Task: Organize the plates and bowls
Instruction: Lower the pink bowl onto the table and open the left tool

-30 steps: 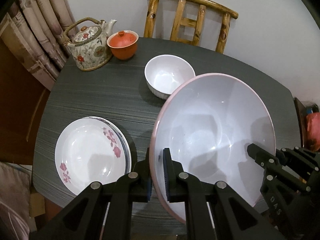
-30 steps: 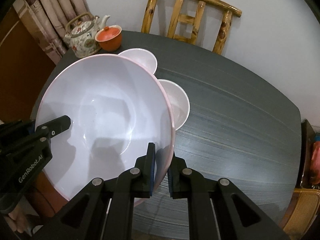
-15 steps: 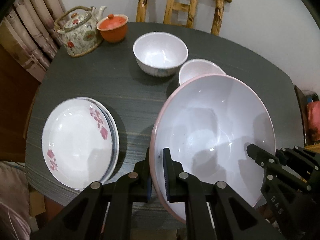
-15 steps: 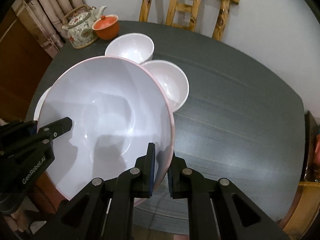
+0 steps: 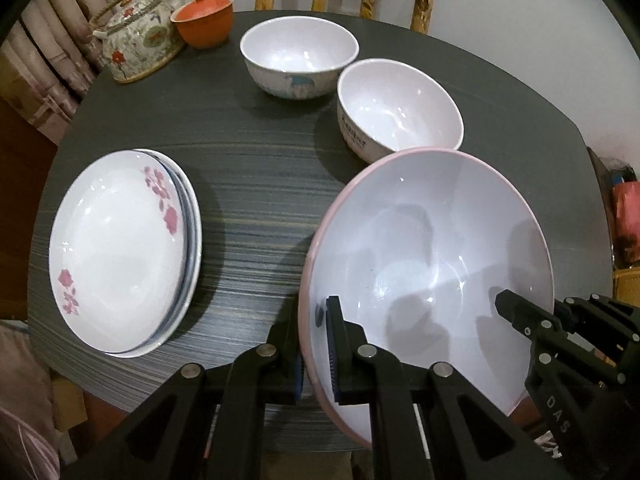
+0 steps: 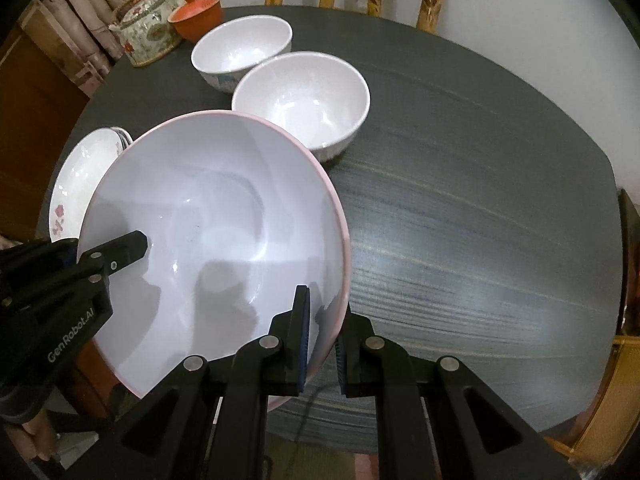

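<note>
Left claw (image 5: 318,350): jaws closed on the left rim of the big pink-edged bowl (image 5: 432,264), one pad inside the wall, one outside.
Left claw pose: pointing steeply down.
Right claw (image 6: 322,344): jaws closed on the opposite rim of the same bowl, one pad inside, one outside.
Right claw pose: pointing steeply down.
Person's fingers (image 6: 34,438): partly seen under the left claw's body, lower left of right wrist view.
</note>
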